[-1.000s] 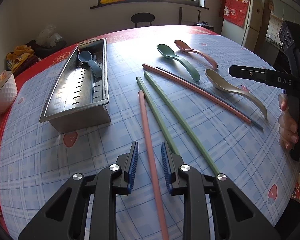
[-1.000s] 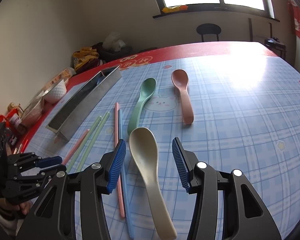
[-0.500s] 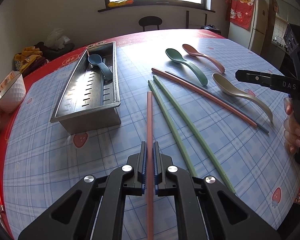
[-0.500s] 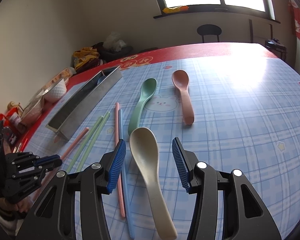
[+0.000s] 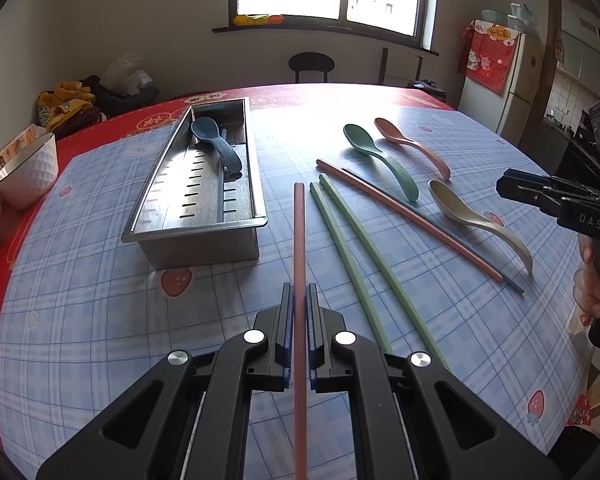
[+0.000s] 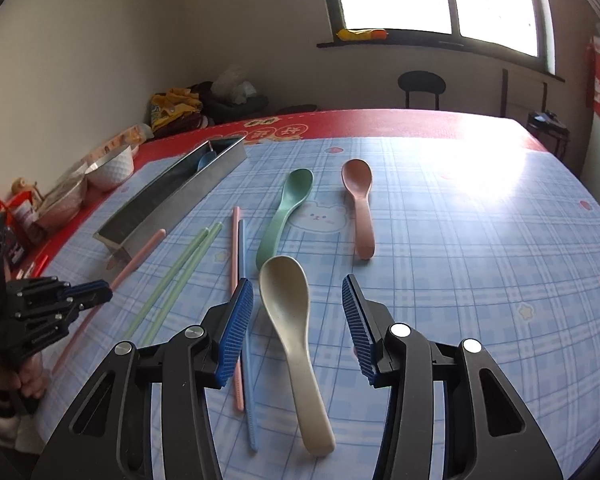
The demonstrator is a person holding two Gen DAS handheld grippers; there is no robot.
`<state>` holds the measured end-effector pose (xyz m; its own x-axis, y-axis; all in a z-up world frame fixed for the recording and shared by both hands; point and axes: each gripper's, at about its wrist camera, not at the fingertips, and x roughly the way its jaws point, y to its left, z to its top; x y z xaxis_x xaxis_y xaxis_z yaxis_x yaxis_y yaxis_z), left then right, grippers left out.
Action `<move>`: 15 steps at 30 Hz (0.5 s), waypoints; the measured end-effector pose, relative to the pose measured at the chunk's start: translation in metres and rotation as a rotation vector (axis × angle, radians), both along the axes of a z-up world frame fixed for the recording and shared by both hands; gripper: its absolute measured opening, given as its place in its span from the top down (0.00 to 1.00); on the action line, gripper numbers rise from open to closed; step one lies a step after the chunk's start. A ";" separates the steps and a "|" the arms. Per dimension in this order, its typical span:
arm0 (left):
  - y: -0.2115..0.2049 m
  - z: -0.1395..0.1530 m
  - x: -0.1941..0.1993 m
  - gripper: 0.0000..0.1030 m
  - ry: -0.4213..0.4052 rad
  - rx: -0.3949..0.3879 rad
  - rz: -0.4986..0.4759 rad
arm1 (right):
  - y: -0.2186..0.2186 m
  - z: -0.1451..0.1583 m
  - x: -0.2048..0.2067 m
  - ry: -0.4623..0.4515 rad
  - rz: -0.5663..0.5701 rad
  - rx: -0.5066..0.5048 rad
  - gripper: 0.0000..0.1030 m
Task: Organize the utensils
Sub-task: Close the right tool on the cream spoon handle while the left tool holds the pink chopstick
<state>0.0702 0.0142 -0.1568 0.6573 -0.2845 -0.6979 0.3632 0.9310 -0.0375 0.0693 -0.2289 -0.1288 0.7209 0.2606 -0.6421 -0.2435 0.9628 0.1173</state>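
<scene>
A round worktop (image 5: 100, 320) with a blue plaid cloth carries a long stainless-steel slotted tray (image 5: 196, 236) holding a dark blue plastic spoon (image 5: 220, 148). The left tool (image 5: 299, 312) is clamped on a long pink plastic chopstick (image 5: 299, 232) just right of the tray. The right tool (image 6: 298, 308) is spread wide around a beige plastic spoon (image 6: 290, 320) lying on the cloth.

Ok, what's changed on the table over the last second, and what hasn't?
The left gripper closed its jaws on the pink chopstick, which swung to point straight ahead beside the metal tray. The right gripper stayed open around the beige spoon. The green chopsticks and other spoons did not move.
</scene>
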 end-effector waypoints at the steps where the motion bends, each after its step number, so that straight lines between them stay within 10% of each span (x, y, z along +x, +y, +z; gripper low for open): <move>1: 0.001 0.001 0.000 0.94 -0.002 -0.009 0.000 | 0.004 -0.001 -0.004 0.004 0.017 -0.031 0.63; 15: 0.016 0.006 -0.003 0.94 -0.015 -0.105 0.002 | 0.038 -0.025 -0.003 0.082 0.061 -0.309 0.79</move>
